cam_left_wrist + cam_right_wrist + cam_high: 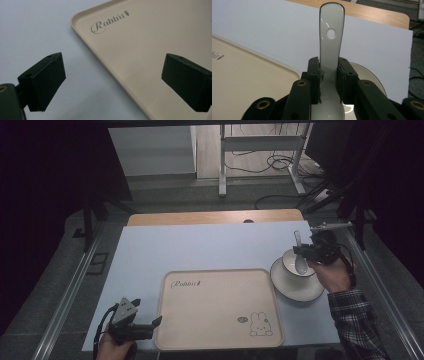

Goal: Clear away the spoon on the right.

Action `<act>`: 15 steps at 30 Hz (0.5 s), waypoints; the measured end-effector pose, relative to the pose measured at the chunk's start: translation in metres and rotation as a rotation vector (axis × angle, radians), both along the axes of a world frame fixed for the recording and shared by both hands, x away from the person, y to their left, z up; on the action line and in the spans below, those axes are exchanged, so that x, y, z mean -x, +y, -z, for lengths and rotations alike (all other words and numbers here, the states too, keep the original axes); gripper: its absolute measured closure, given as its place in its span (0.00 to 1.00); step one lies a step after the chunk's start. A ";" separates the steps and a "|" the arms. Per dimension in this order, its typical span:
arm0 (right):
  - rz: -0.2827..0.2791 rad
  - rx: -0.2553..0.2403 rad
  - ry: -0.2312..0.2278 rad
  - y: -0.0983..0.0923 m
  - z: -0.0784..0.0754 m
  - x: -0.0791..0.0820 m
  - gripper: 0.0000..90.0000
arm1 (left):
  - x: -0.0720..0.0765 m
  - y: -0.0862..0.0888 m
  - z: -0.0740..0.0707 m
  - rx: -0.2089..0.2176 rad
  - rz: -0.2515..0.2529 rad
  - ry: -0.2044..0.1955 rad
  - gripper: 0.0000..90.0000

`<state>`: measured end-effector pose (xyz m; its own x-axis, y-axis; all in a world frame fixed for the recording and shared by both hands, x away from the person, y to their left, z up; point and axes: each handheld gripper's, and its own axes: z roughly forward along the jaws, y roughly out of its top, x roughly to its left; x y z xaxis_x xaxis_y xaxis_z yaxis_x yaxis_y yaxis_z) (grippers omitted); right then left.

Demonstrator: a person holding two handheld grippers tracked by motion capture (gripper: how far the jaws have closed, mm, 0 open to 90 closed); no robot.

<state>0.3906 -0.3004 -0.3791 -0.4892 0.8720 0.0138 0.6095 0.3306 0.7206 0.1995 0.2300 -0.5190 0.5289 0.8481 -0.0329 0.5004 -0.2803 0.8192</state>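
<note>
Right gripper (306, 252) clamped on a white spoon (300, 255), jaws pressed to both sides of its handle, spoon bowl down inside a white bowl (290, 265) on a plate (287, 285) just right of the tray (215, 340). Left gripper (150, 325) spread wide open and holding nothing, low at the tray's near-left corner. Broad bare room on the pale mat (200, 245) beyond the tray, up to a wooden table edge (215, 216). Closer, from the right gripper view: hole near the spoon (331, 37) handle's tip, tray (249, 82) rim beside. From the left gripper view: tray (130, 50) edge running between the open jaws, "Rabbit" lettering (110, 22) by its corner.
</note>
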 end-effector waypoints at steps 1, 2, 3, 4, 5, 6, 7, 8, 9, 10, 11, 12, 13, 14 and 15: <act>-0.007 -0.002 0.000 0.001 -0.001 0.002 0.83 | 0.000 0.000 0.000 0.000 0.000 0.000 0.06; -0.018 -0.002 0.001 0.004 -0.003 0.005 0.83 | 0.000 0.000 0.000 0.001 0.000 -0.001 0.06; -0.018 -0.002 0.001 0.004 -0.003 0.005 0.83 | 0.000 0.000 0.000 0.001 0.000 -0.001 0.06; -0.033 0.003 -0.001 0.007 -0.005 0.009 0.83 | 0.000 0.000 0.000 0.001 -0.001 0.000 0.06; -0.033 0.003 -0.001 0.007 -0.005 0.009 0.83 | 0.000 0.000 0.000 0.001 -0.001 0.000 0.06; -0.046 0.003 -0.001 0.010 -0.007 0.012 0.83 | 0.000 0.000 0.000 0.000 -0.001 0.000 0.06; -0.046 0.003 -0.001 0.010 -0.007 0.012 0.83 | 0.000 0.000 0.000 0.000 -0.001 0.000 0.05; -0.058 0.006 0.000 0.013 -0.008 0.016 0.83 | 0.000 0.000 0.000 0.000 -0.001 0.000 0.06; -0.063 0.008 0.001 0.014 -0.008 0.017 0.83 | 0.000 0.000 0.000 0.000 -0.001 0.000 0.05; -0.070 0.007 0.003 0.016 -0.009 0.019 0.83 | 0.000 0.000 0.000 0.000 -0.001 0.000 0.05; -0.078 0.011 0.003 0.017 -0.009 0.021 0.83 | 0.000 0.000 0.000 0.000 -0.001 0.000 0.05; -0.082 0.011 0.004 0.019 -0.009 0.023 0.83 | 0.000 0.000 0.000 0.000 -0.001 0.000 0.06; -0.082 0.011 0.004 0.019 -0.009 0.023 0.83 | 0.000 0.000 0.000 0.000 -0.001 0.000 0.05; -0.096 0.011 0.011 0.022 -0.008 0.027 0.83 | 0.000 0.000 0.000 0.000 -0.001 0.000 0.05; -0.097 0.011 0.014 0.023 -0.008 0.028 0.83 | 0.000 0.000 0.000 0.000 -0.001 0.000 0.05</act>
<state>0.3627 -0.2774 -0.3709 -0.5712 0.8208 0.0118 0.5843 0.3964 0.7081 0.1995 0.2300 -0.5190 0.5279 0.8487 -0.0326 0.5005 -0.2799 0.8193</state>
